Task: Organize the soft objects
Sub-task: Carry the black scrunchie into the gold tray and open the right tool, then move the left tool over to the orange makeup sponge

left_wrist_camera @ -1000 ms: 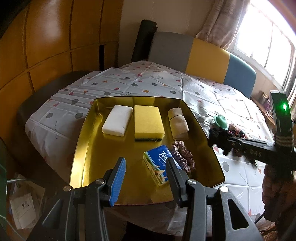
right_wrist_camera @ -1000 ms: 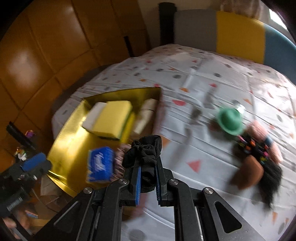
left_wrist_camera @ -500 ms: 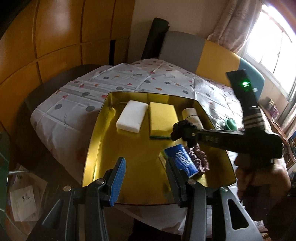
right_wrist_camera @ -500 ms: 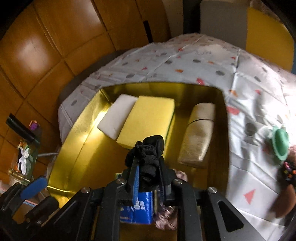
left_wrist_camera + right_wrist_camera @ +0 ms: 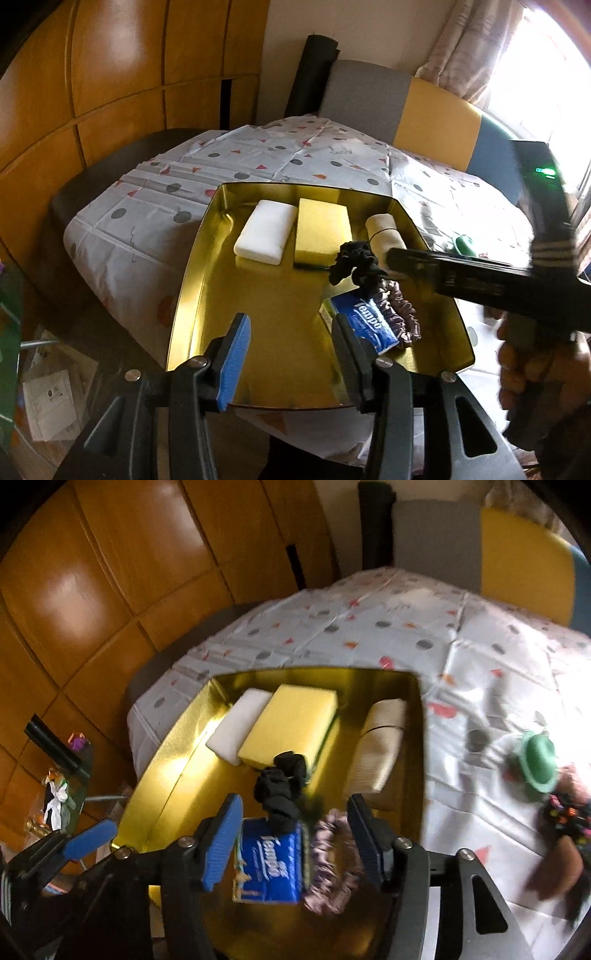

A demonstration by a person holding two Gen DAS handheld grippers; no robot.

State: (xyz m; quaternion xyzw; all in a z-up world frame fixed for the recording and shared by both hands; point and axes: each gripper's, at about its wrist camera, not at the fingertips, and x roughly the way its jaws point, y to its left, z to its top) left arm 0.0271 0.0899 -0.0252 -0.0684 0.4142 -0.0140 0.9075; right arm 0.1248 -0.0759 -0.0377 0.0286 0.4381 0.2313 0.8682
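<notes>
A shiny gold tray (image 5: pixel 192 280) sits on a bed (image 5: pixel 155 192) with a spotted cover. Along the far edge of the tray lie a white sponge (image 5: pixel 266 236), a yellow sponge (image 5: pixel 321 230) and a tan cloth roll (image 5: pixel 384 230), side by side. Near the right edge of the tray lie a blue tissue pack (image 5: pixel 369 323) and a pink scrunchie (image 5: pixel 400 314), touching each other.

The right gripper (image 5: pixel 293 829) reaches over the tray from the right. Its jaws are opening. The black scrunchie (image 5: pixel 282 788) hangs between and just past the jaw tips, above the tissue pack. The pads are apart and do not seem to press it now. I cannot tell if it touches the tray yet. A hand (image 5: pixel 532 369) holds this gripper.

The left gripper (image 5: pixel 291 343) hangs at the near edge of the tray. Its jaws are spread part way with nothing between them.

On the bed, right of the tray, lie a green round thing (image 5: pixel 537 764) and a dark, many-coloured bundle (image 5: pixel 565 816).
</notes>
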